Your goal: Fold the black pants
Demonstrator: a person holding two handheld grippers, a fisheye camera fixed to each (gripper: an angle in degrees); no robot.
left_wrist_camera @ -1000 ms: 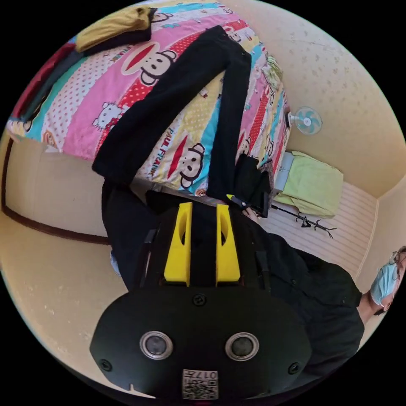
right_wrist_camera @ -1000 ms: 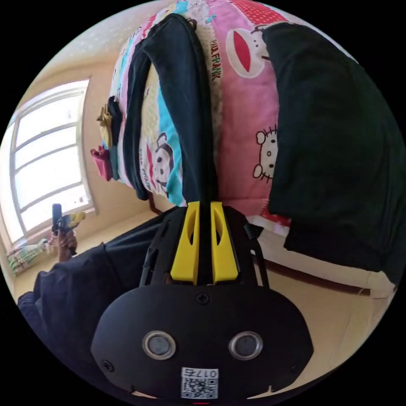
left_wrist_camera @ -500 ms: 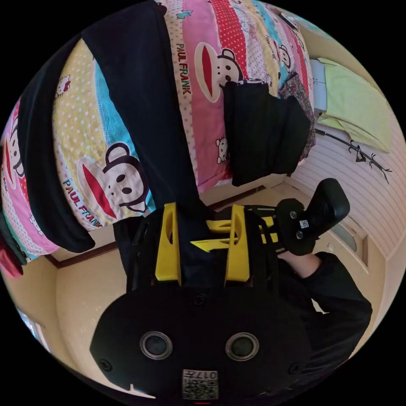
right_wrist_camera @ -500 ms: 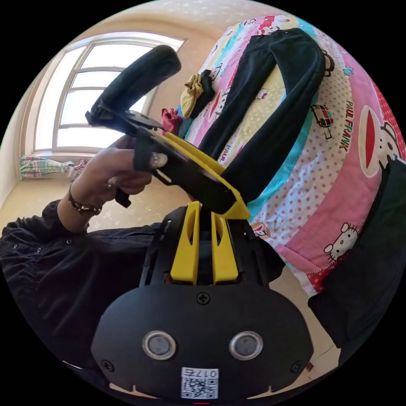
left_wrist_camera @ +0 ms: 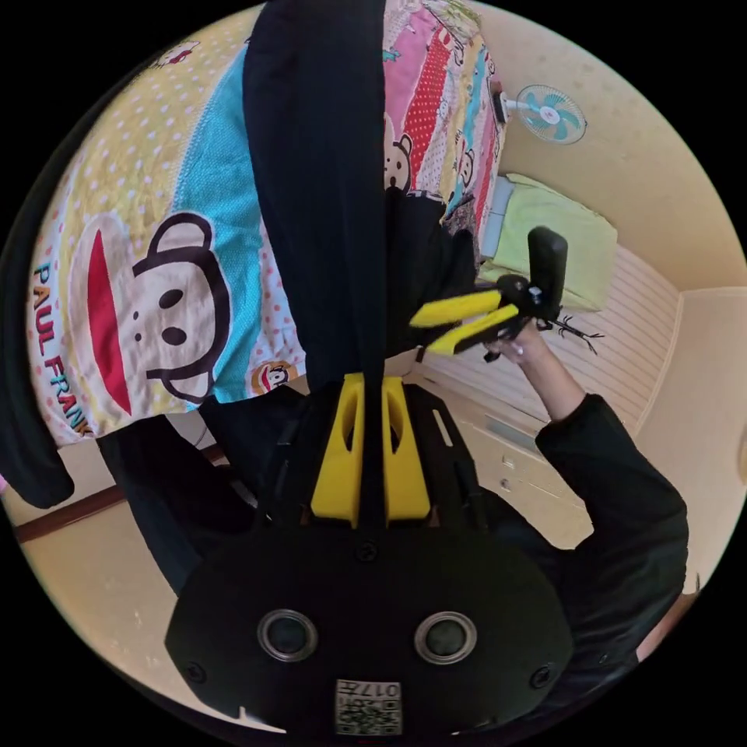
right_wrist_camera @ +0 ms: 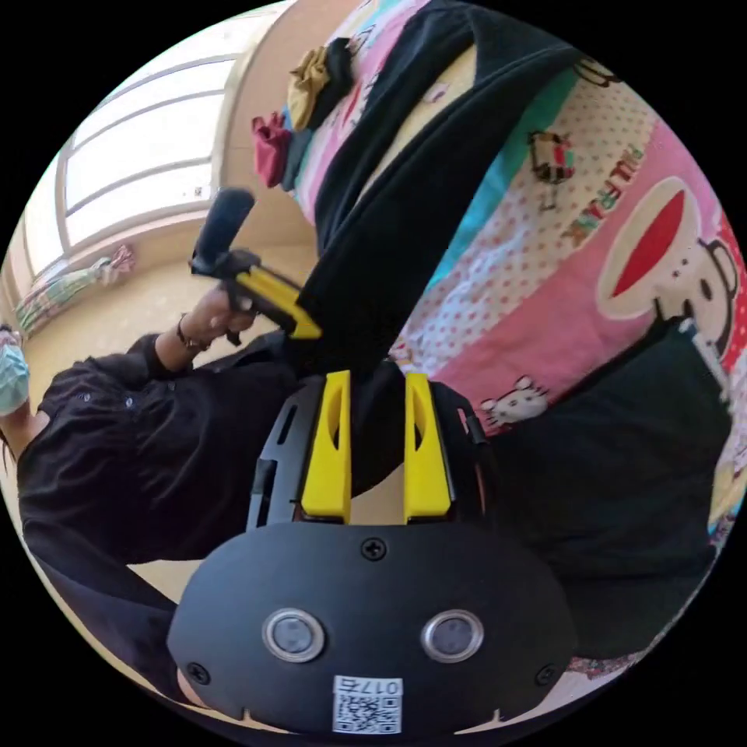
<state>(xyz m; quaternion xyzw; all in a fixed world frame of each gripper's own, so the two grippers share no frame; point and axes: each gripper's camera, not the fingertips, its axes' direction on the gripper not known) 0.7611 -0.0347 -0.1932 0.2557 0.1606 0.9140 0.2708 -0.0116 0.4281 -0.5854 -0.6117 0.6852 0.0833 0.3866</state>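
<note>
Bedspread (left_wrist_camera: 179,233): right gripper (right_wrist_camera: 376,389) has released pants (left_wrist_camera: 319,156)

The right gripper (right_wrist_camera: 375,389), with its two yellow jaws set apart, had black cloth of the long black pants (right_wrist_camera: 405,210) between them. The pants lay across the bright cartoon bed sheet (right_wrist_camera: 591,257). The other yellow-jawed left gripper (right_wrist_camera: 307,331) touched the pants edge, held by a hand (right_wrist_camera: 210,315). A folded dark cloth pile (right_wrist_camera: 622,475) sat beside the sheet.

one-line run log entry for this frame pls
stage: mid-fold | left gripper: shut on black pants leg | right gripper: open, released | pants: draped over bed edge
</note>
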